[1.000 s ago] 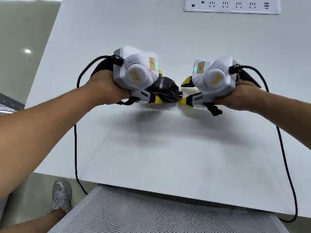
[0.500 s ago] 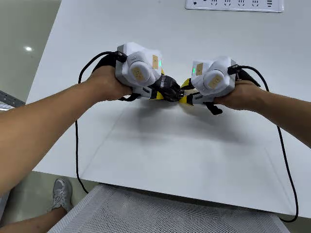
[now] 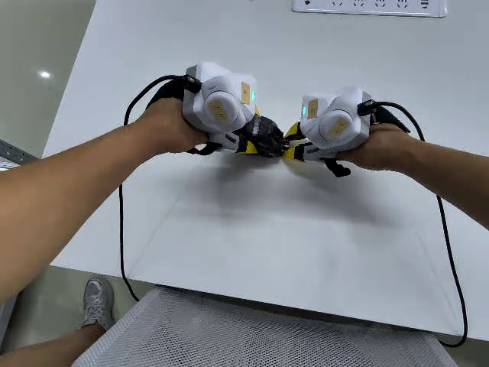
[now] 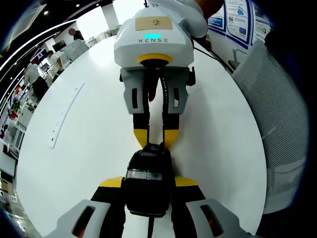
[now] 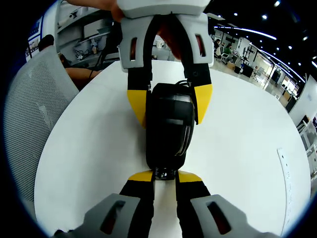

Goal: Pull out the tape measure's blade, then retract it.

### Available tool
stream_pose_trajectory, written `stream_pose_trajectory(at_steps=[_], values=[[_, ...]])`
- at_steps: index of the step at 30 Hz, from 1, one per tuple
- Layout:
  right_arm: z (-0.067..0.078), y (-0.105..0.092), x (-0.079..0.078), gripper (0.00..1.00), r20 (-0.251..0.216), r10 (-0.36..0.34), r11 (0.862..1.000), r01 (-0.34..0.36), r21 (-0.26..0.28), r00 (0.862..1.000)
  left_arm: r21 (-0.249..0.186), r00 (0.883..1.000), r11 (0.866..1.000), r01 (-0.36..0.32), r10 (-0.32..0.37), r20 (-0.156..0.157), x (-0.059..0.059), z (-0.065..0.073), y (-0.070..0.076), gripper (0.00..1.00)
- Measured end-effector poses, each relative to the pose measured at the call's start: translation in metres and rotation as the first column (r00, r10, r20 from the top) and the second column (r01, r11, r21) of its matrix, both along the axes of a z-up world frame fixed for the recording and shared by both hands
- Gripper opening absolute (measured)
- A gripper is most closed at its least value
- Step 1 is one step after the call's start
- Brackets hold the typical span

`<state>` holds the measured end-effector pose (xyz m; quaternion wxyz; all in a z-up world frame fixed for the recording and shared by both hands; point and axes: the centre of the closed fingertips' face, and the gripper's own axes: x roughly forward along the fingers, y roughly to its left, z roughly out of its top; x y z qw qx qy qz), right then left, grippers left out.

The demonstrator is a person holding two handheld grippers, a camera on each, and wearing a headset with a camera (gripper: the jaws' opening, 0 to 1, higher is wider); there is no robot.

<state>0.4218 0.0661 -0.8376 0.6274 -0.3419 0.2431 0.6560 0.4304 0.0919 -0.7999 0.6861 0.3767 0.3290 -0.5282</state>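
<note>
1. Black tape measure (image 3: 263, 138) is clamped across its case in your left gripper (image 4: 148, 182), above the white table (image 3: 306, 245).
2. Your right gripper (image 5: 166, 176) faces the case's mouth, jaws pinched narrow on the blade hook (image 5: 161, 173). The blade's axis runs straight toward it.

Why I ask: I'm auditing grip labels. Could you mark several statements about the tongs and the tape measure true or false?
1. The left tongs clamp the black tape measure by its case. True.
2. A long stretch of blade is out. False: the right tongs sit right at the case's end, with no blade length showing.
3. The right tongs are spread wide. False: their tips stand close together.
4. A power strip lies at the white table's far edge. True.
</note>
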Motion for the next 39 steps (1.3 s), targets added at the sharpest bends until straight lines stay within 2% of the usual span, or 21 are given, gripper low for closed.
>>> stream_pose_trajectory(at_steps=[8,15,20,39], values=[[0.001,-0.003,-0.001,0.1,0.039,0.055,0.998,-0.055,-0.017,0.998,0.013,1.0,1.0,0.009,-0.01,0.001,0.0,0.0,-0.001,0.31],[0.002,-0.004,-0.001,0.09,0.026,0.065,0.998,-0.064,-0.016,0.998,0.023,1.0,1.0,0.012,-0.012,0.006,-0.001,0.0,-0.002,0.31],[0.002,-0.006,-0.001,0.09,0.014,0.067,0.998,-0.066,-0.02,0.998,0.031,1.0,1.0,0.006,-0.006,-0.004,0.0,0.0,-0.002,0.31],[0.002,-0.025,0.002,0.09,0.011,0.055,0.998,-0.055,-0.041,0.998,0.009,1.0,1.0,-0.009,0.009,-0.006,0.0,-0.001,-0.002,0.3]])
